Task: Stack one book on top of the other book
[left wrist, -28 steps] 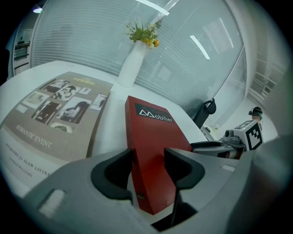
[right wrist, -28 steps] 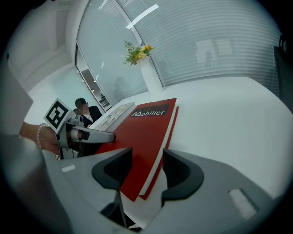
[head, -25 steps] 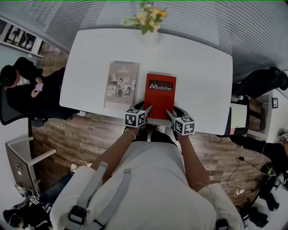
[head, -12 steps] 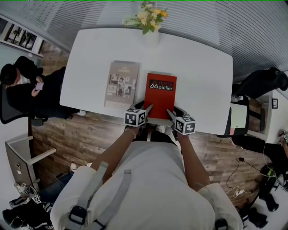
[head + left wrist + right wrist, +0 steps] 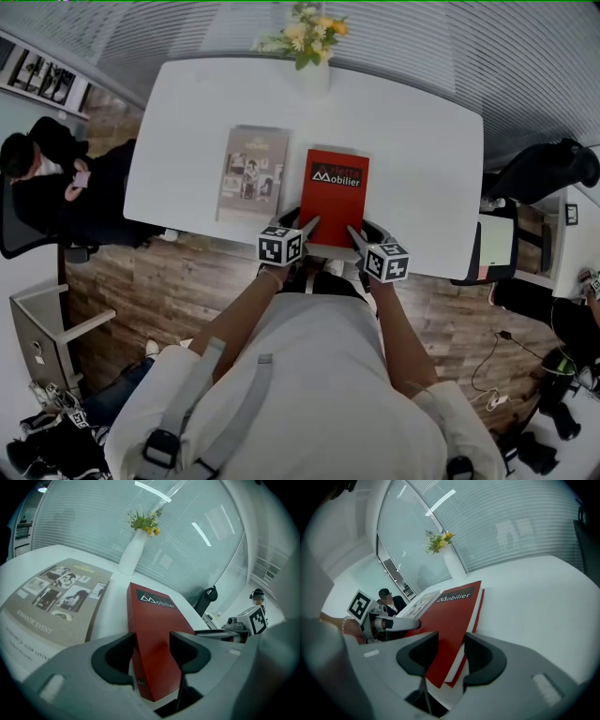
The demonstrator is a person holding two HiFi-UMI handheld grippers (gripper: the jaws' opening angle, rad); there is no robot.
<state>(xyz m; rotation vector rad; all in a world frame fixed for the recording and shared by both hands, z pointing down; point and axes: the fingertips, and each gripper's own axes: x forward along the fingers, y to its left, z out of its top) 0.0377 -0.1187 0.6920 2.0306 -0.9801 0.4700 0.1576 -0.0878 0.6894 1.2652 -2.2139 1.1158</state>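
Observation:
A red book (image 5: 335,197) lies on the white table (image 5: 412,141), with a grey photo-cover book (image 5: 251,173) flat just to its left. My left gripper (image 5: 302,223) straddles the red book's near left corner (image 5: 154,620). Its jaws are opening and the corner sits between them. My right gripper (image 5: 364,230) is at the near right corner, where its pads press the cover and pages (image 5: 450,616). The grey book (image 5: 51,602) lies untouched beside the left gripper.
A white vase of flowers (image 5: 312,56) stands at the table's far edge. A seated person (image 5: 56,178) is left of the table and a chair (image 5: 497,244) is to its right. The books lie close to the table's near edge.

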